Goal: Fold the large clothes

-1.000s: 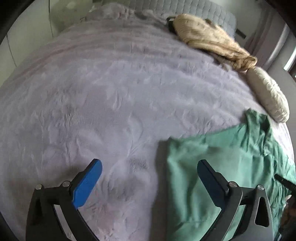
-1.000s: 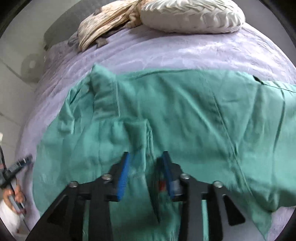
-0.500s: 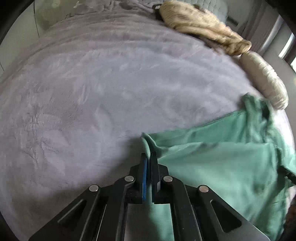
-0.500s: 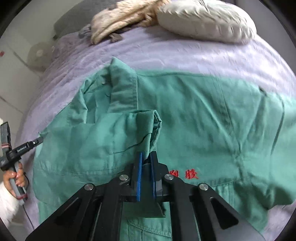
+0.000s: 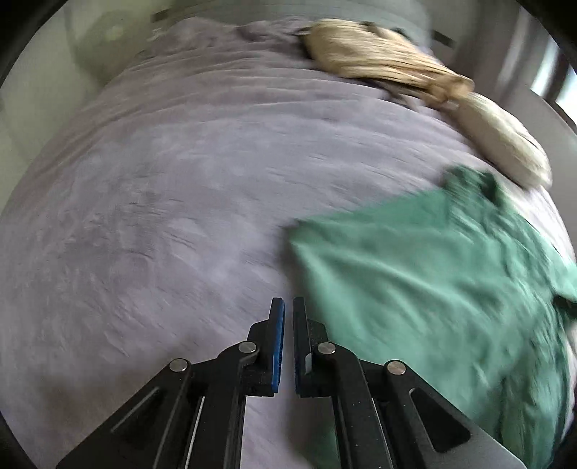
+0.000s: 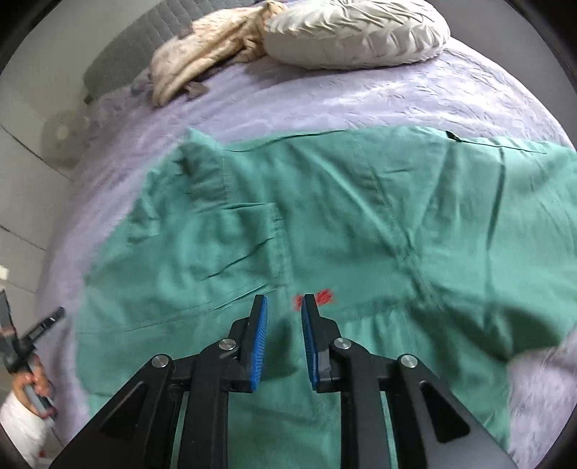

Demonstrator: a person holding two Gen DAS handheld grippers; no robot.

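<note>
Since half a sec ago both tongs let go of the green shirt: the left gripper had a pinched corner of it, now that corner lies flat on the bed and the gripper sits over bare bedspread just left of the cloth edge. The raised fold the right gripper held has dropped too; front panel now lies flat on the shirt.

Left gripper: jaws shut to a thin slit, nothing between them. Right gripper: jaws narrow and opening, no cloth pinched; they hover over the shirt's middle, near the red lettering.

Shirt: large, green, woven, spread wide across the purple bedspread, mostly flat w/ soft creases. Collar bunched toward the upper left in the right wrist view, placket seam running down from it, long seams across the body. A sleeve or side part runs off to the right. In the left wrist view it's blurred, filling the lower right, its near corner well clear of the tips.

Far side of bed: a cream pillow and a beige crumpled cloth touching it, well apart from the shirt. A person's hand grips the other tool's handle at lower left of the right wrist view.
</note>
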